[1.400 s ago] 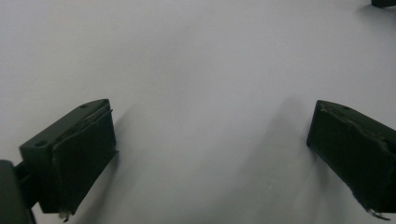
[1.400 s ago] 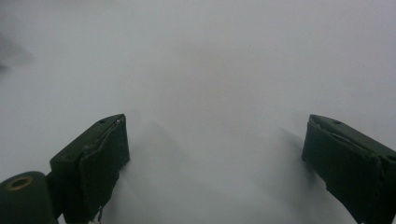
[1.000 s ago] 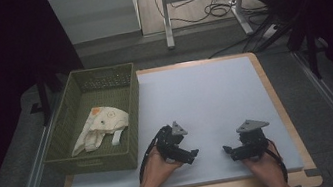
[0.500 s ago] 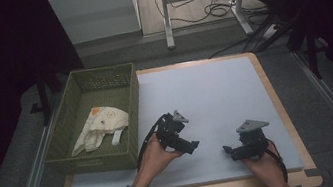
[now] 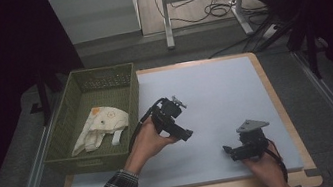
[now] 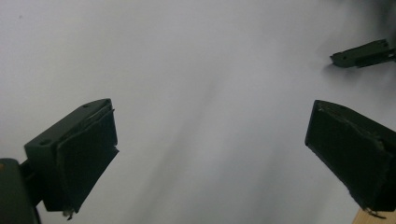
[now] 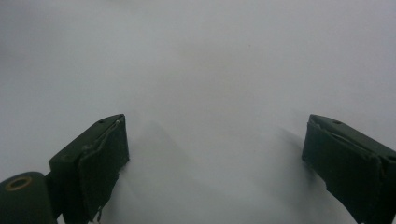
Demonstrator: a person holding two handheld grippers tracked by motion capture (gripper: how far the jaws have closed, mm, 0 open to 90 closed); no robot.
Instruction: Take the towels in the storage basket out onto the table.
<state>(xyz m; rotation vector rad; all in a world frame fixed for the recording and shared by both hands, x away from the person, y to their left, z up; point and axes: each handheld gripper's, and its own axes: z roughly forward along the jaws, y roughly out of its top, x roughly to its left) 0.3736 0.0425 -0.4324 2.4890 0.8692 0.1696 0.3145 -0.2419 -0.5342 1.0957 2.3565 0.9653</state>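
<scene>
My left gripper (image 5: 179, 124) hangs raised over the pale tabletop (image 5: 214, 91), just right of the green basket (image 5: 89, 159). In the left gripper view its jaws stand wide apart around bare table, so the left gripper (image 6: 210, 154) is open and empty. My right gripper (image 5: 234, 152) rests low near the table's front right, held by a hand. The right gripper view has its black jaws spread with nothing between them, so the right gripper (image 7: 215, 168) is open. The other gripper's jaw tip (image 6: 362, 53) pokes in at the upper right of the left gripper view.
A cream cloth item (image 5: 99, 129) with a small print lies inside the green basket at the table's left. The table has a wooden border (image 5: 277, 101). Beyond the far edge are a desk frame's legs and cables (image 5: 212, 10) on the floor.
My left gripper has lifted and moved away from the front edge, toward the middle of the table, and the forearm has stretched out. The right gripper has stayed put.
</scene>
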